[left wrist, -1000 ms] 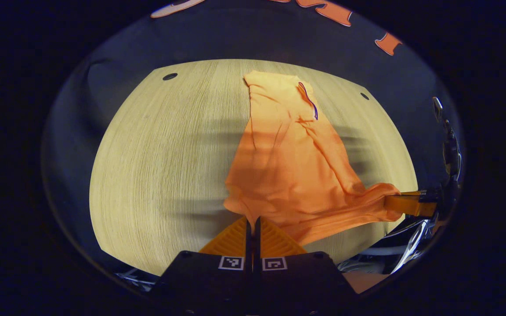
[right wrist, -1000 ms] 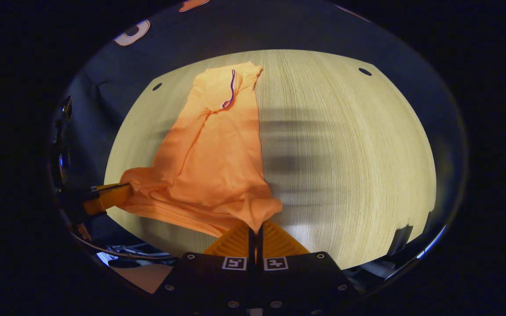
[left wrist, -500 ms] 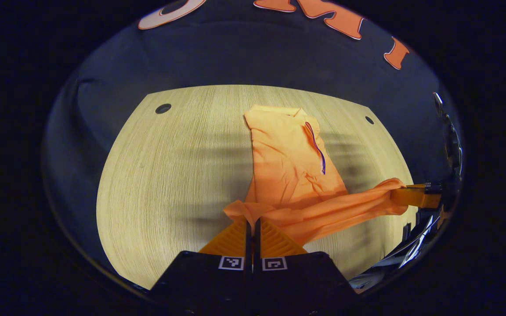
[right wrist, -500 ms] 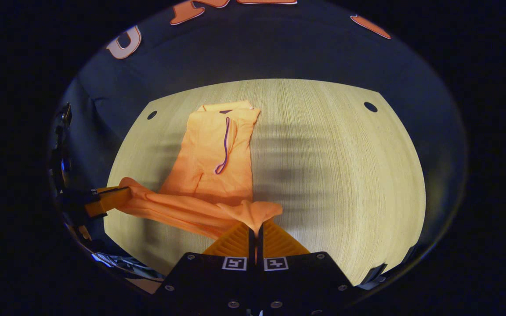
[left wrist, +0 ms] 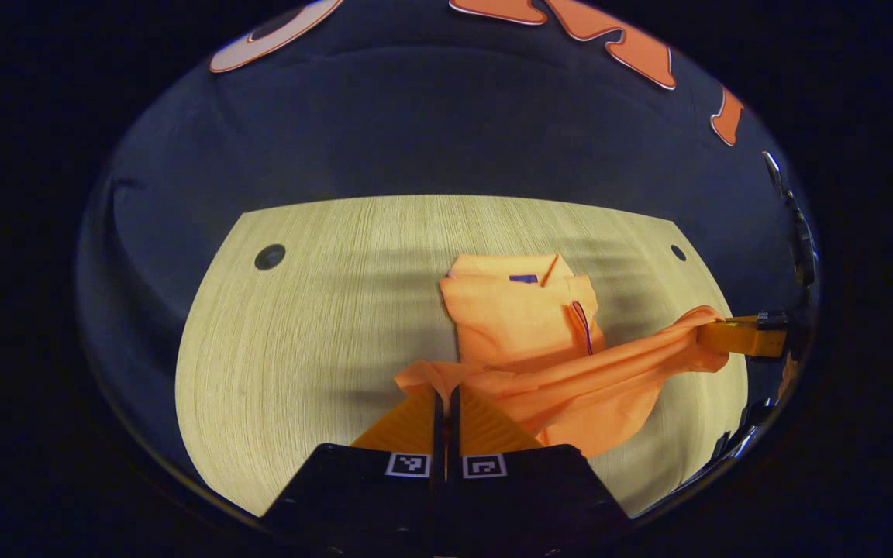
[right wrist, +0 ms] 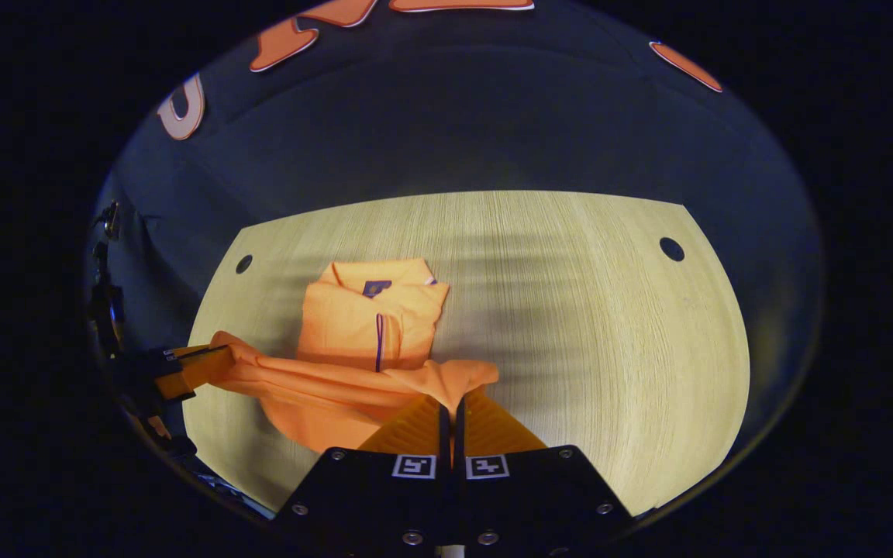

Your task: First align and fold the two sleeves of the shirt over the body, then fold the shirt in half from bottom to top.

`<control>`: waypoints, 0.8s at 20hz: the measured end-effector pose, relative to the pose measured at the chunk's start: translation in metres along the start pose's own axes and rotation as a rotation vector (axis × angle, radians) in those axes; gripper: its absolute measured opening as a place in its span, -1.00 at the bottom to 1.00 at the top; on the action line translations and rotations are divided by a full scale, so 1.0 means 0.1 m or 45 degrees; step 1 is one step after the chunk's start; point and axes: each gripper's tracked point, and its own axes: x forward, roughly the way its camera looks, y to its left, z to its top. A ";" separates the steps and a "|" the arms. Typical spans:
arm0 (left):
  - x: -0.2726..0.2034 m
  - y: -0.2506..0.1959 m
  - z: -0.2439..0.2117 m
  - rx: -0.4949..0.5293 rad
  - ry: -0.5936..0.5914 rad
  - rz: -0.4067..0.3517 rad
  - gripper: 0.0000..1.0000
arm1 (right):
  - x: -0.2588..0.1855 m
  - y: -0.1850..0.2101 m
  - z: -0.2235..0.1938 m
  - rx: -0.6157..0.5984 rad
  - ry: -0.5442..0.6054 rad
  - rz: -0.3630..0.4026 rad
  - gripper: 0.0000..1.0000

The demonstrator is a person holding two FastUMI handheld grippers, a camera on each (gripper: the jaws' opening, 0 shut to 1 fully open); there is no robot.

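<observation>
Here we hold the shirt (left wrist: 520, 325), light and limp, on the table (left wrist: 299, 325); left gripper (left wrist: 444, 394) and right gripper (right wrist: 450, 403) jaws clamp its hem corners, lifted toward the collar (right wrist: 377, 273).

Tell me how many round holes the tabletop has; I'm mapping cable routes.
2. In the right gripper view, one hole sits near the far left corner of the table, behind the shirt; the other hole is near the far right corner. Nearer ones could be hidden.

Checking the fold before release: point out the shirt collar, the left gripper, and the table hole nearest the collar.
shirt collar (right wrist: 375, 273), right gripper view, folded collar top.
left gripper (right wrist: 214, 355), right gripper view, tips pinching hem.
table hole (right wrist: 243, 264), right gripper view, its dark centre.
</observation>
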 end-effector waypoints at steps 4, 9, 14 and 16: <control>0.34 0.09 0.29 -0.021 -0.024 0.035 -0.99 | 0.36 -0.01 0.23 -0.002 -0.001 -0.013 -0.99; 0.77 0.16 0.18 -0.043 0.042 0.085 -0.97 | 0.79 -0.03 0.26 -0.008 0.014 -0.030 -0.97; 0.86 0.19 0.18 -0.094 0.018 0.091 0.39 | 0.89 -0.03 0.22 -0.053 0.012 -0.062 0.06; 0.83 0.23 0.22 -0.097 -0.011 0.110 1.00 | 0.85 -0.05 0.27 -0.037 -0.023 -0.083 0.98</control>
